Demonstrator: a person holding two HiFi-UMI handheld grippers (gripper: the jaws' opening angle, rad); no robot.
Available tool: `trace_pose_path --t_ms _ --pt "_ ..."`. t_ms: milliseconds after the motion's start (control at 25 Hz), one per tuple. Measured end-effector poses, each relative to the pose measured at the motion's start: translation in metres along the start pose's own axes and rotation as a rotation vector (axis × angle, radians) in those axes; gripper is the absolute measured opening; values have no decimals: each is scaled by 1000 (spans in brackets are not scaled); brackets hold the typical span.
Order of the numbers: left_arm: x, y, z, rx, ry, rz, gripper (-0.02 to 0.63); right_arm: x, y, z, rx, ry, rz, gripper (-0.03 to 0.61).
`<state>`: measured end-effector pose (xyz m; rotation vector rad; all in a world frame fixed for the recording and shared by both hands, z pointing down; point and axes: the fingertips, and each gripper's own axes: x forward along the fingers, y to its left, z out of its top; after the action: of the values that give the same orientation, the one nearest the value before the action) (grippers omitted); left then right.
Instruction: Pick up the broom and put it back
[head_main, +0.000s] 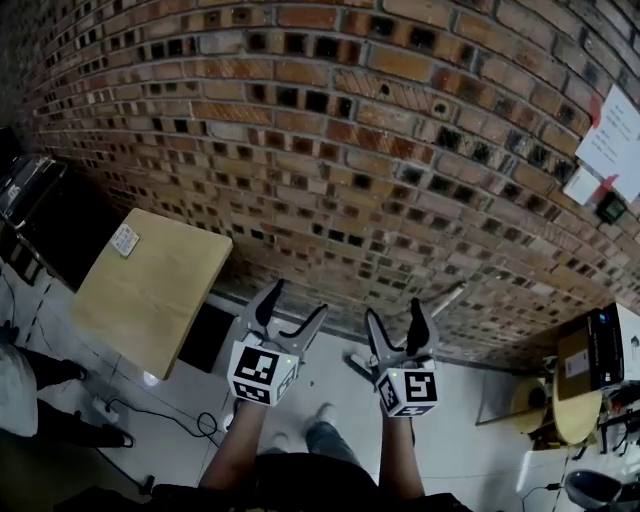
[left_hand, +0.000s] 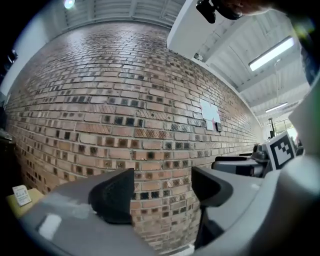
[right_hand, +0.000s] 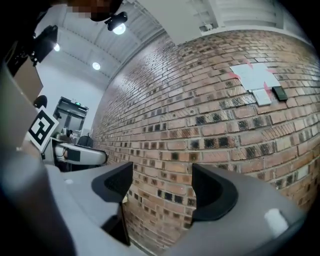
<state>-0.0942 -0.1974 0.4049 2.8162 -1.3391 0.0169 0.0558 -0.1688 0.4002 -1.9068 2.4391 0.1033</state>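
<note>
Grey plastic jaws of the left gripper stand wide apart; I read only brick courses in the gap between them, so nothing is held. The right gripper is in the same condition: jaws spread, pads clear of everything, bare wall between them. Both units point level at the brick wall, side by side, each with its marker cube facing me in the head view. In the left gripper view the other unit sits at 3 o'clock; in the right gripper view its partner sits at 9 o'clock.

Outward from the right gripper, at about 2 o'clock in the head view, I note the broom: a pale handle lying slanted along the foot of the wall, low on the white floor, apart from both sets of jaws. Its lower end passes behind the right gripper, and I cannot make out the head clearly.

At 9 o'clock from the left gripper stands a wooden table with a small card near its far edge. At 1 o'clock, high on the wall, white sheets of paper are fixed beside a small dark device
</note>
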Motion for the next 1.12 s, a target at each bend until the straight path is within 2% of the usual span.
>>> trace_pose_path --t_ms 200,360,520,680,800,920,1120 --pt "-53 -7 -13 -18 -6 -38 356 -53 54 -11 -3 24 -36 364" --pt "-74 -24 -20 -44 -4 -77 351 -92 67 -14 -25 61 -85 364" --pt "-80 -44 -15 -30 -12 -107 351 -115 59 -4 -32 54 -126 364" --pt "-83 -57 -2 7 -25 -98 351 -123 45 6 -7 27 -149 364" --pt "-84 -57 11 27 -28 -70 350 -119 37 16 21 3 -141 364" --pt "-84 -62 18 30 -41 -45 339 -119 31 22 4 -6 -126 362" --pt "-74 -85 14 53 -25 -47 339 -120 12 21 31 -12 -107 362"
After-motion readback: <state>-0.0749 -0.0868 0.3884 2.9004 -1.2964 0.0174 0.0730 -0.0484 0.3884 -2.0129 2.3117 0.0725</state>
